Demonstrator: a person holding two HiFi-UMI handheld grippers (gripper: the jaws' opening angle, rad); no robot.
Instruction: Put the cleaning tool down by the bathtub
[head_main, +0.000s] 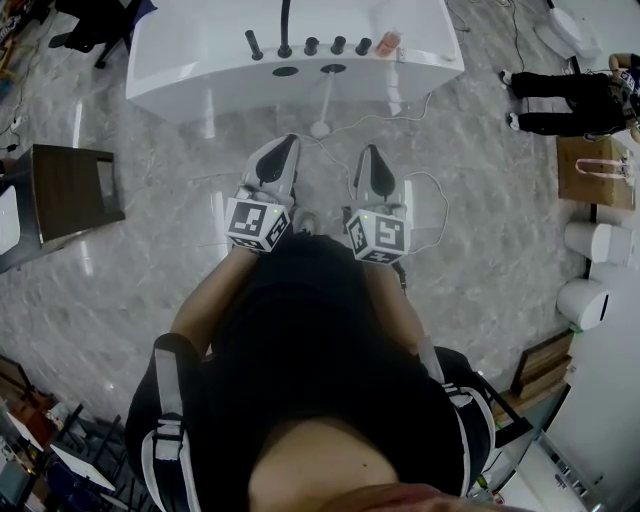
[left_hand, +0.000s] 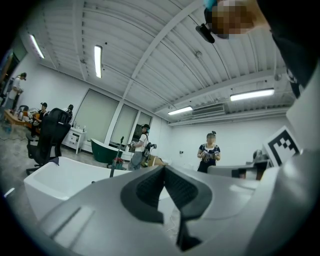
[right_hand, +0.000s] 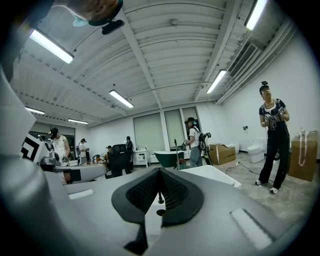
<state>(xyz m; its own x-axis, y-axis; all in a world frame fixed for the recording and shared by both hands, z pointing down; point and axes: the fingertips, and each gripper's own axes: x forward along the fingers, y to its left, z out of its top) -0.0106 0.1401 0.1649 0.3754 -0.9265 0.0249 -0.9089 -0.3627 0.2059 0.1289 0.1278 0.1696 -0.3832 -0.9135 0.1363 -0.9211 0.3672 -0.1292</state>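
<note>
Left gripper and right gripper, mid-frame, are closed and empty. Above them the white cleaning tool leans on the bathtub, handle up-frame, round head on the floor.

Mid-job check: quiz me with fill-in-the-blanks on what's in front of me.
The left claw and right claw are both ___ and empty.
The white cleaning tool leans against the ___.
The brown paper bag stands at the head view's ___ edge.
Missing: shut; bathtub; right.
</note>
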